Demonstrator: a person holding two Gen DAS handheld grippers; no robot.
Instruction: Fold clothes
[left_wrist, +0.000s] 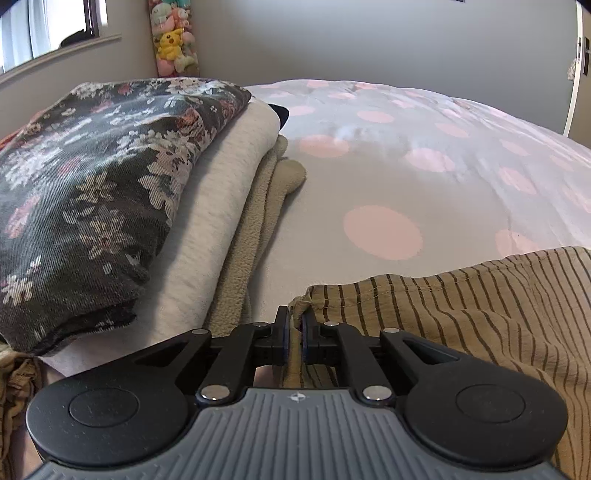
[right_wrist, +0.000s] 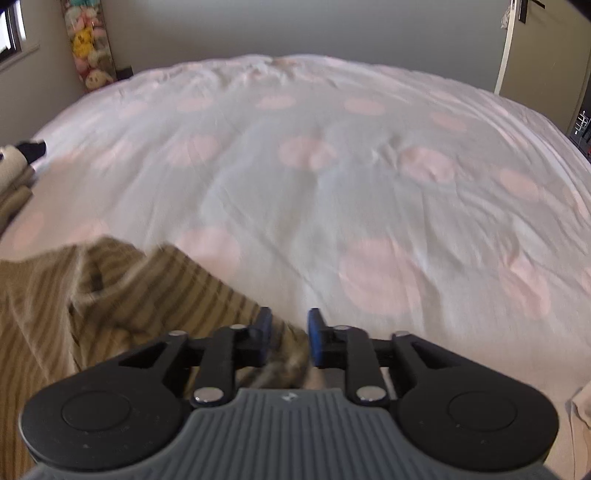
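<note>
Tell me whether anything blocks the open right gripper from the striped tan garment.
Nothing visible does. The right gripper hangs with jaws apart directly over the striped tan garment on the pink-dotted white bedcover; its cloth already shows between them.

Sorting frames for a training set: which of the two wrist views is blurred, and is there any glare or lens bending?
Left wrist view: sharp; striped garment and folded stack crisp; window blown out bright; fisheye bows the bedspread. Right wrist view: motion-blurred across striped cloth and bedspread; only the right gripper stays sharp.
</note>
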